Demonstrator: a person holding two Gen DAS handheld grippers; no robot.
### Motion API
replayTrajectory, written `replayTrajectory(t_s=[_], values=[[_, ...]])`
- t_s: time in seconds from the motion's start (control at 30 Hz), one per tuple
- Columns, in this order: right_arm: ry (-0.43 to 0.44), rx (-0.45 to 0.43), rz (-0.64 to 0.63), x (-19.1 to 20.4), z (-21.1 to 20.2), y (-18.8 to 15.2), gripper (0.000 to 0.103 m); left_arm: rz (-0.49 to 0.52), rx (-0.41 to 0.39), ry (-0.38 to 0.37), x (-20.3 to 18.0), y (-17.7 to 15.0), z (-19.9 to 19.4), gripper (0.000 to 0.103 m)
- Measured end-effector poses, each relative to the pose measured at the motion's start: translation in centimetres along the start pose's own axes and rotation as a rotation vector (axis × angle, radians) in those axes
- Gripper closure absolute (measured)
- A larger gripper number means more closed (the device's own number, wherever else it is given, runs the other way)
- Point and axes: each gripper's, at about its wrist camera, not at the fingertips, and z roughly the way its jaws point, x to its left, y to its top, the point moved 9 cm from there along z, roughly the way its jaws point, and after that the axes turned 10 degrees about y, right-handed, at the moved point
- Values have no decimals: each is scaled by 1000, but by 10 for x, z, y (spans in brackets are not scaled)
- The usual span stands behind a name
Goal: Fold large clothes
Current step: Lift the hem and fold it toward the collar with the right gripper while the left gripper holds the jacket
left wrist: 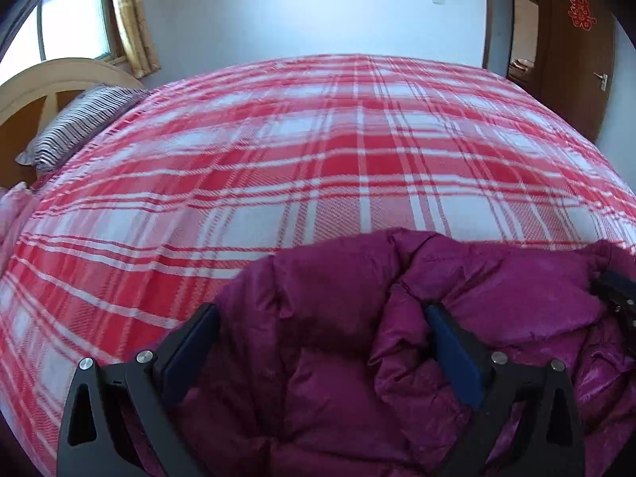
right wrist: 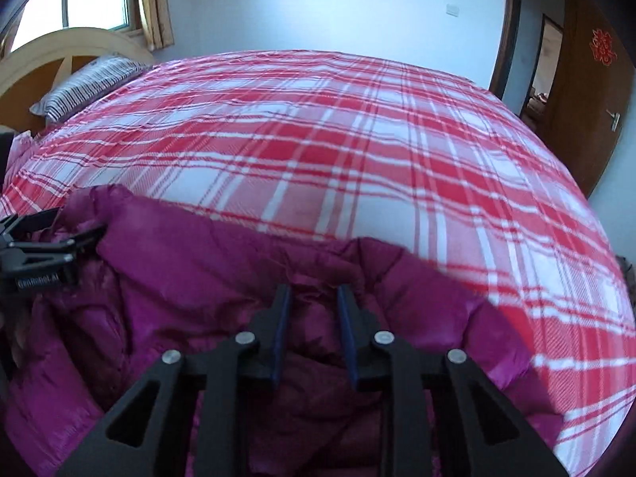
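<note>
A magenta puffer jacket (left wrist: pixel 457 298) (right wrist: pixel 190 278) lies bunched at the near edge of the bed. In the left wrist view my left gripper (left wrist: pixel 320 318) stands wide open, its fingers astride a puffy fold of the jacket with nothing pinched. That gripper also shows at the left edge of the right wrist view as the left gripper (right wrist: pixel 85 238), over the jacket's far rim. My right gripper (right wrist: pixel 314 298) hovers over the jacket's middle with only a narrow gap between its pads. Crumpled fabric shows through the gap and I see no pad pressing on it. At the left view's right edge I see part of the right gripper (left wrist: pixel 614 298).
The bed carries a red-and-white plaid sheet (left wrist: pixel 318 151) (right wrist: pixel 338 139), bare beyond the jacket. A striped pillow (left wrist: pixel 79 123) lies against the wooden headboard (left wrist: pixel 47 75) at far left. There is a window with a curtain (left wrist: pixel 135 28) behind and a brown door (left wrist: pixel 576 59) at right.
</note>
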Motion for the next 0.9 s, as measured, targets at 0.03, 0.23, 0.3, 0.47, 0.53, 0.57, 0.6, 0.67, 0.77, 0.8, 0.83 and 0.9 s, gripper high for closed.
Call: replayTrajectory(t_s=[0.03, 0.23, 0.3, 0.47, 0.53, 0.57, 0.6, 0.67, 0.77, 0.8, 0.83, 0.9], values=[[3, 1, 9, -2, 2, 0, 78, -5, -21, 0, 2, 4, -9, 1], [11, -15, 20, -5, 5, -1, 79, -38, -140, -208, -30, 45, -76, 1], [15, -17, 23, -4, 4, -1, 79, 1, -115, -274, -56, 47, -77, 1], [28, -25, 39, -6, 4, -1, 79, 122, 46, -174, -89, 11, -18, 1], [30, -29, 42, -6, 4, -1, 79, 105, 89, -178, -90, 0, -2, 1], [31, -30, 43, -6, 4, -1, 79, 97, 80, -180, -90, -1, -2, 1], [33, -30, 45, -6, 4, -1, 79, 94, 77, -178, -89, -2, -1, 1], [35, -30, 47, -6, 5, -1, 79, 94, 72, -171, -91, -4, 0, 1], [35, -28, 51, -7, 6, 0, 80, 100, 60, -151, -92, -6, 0, 1], [32, -27, 49, -6, 6, 0, 80, 103, 57, -144, -92, -6, 0, 1], [30, -25, 47, -6, 7, 0, 80, 105, 55, -139, -92, -5, 1, 1], [23, -22, 41, -6, 7, 0, 80, 108, 50, -130, -93, -4, 1, 1]])
